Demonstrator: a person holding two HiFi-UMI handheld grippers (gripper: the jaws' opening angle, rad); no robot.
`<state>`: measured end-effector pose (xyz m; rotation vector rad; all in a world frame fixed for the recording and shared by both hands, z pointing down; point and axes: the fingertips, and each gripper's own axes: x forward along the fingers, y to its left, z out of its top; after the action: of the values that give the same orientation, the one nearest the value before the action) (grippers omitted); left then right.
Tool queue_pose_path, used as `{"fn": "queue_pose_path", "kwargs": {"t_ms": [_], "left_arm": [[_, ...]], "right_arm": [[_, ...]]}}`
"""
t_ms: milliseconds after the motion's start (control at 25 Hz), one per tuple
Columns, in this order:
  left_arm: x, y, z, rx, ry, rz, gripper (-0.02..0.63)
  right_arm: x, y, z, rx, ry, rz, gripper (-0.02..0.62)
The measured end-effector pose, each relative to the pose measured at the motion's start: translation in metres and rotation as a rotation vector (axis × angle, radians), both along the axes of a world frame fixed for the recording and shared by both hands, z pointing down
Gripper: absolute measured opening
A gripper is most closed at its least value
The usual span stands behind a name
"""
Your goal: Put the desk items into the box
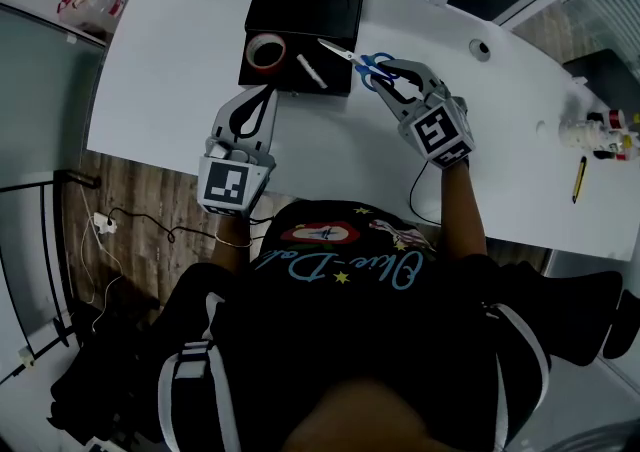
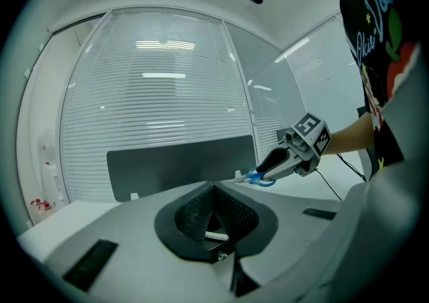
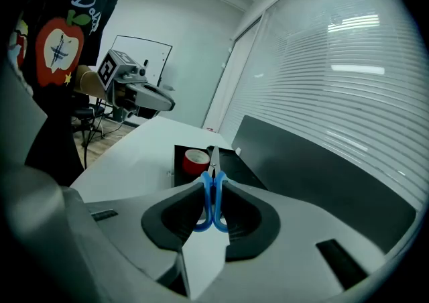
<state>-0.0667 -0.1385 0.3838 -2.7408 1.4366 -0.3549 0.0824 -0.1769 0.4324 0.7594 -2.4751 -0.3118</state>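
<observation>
Two grippers: both work in the upper middle of the head view, one on each side of the black box, on a white desk.
Left gripper: it sits at the box's lower left corner. Its own view shows the pads meeting with nothing pinched between them.
Box: it is open, at upper centre of the head view, near the desk's far edge.
Tape roll: it is red and lies flat in the box's lower left part.
White marker: it lies slantwise in the box, just right of the tape roll.
Scissors: the blue handles are clamped between the right gripper's pads. The blades are closed and point up-left, with the tips over the box's right edge and the rest outside it.
Right gripper: it is just right of the box, closed on the scissor handles at a medium width.
Yellow pencil: it lies at the far right of the head view, well apart from the box and not yet packed.
Step, as I judge it: the scissors are being carried in for a drop.
Risk one: a release now would likely leave the scissors straddling the rim, because the handles are outside it. They could tip back onto the desk.
Risk two: the blade tips point toward the marker and tape, so a steep entry could jab or shove them.
Risk three: the hold is on smooth handle loops, so the scissors could swivel in the pads.
</observation>
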Motion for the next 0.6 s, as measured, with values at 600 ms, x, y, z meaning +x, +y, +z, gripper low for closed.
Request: {"fn": "queue_pose_path", "kwargs": {"t_ms": [600], "left_arm": [[-0.061,-0.026,0.012,-0.019,0.009,0.018,-0.006]], "right_arm": [[-0.062,-0.021,0.026,-0.083,-0.005,0.047,0.083]]}}
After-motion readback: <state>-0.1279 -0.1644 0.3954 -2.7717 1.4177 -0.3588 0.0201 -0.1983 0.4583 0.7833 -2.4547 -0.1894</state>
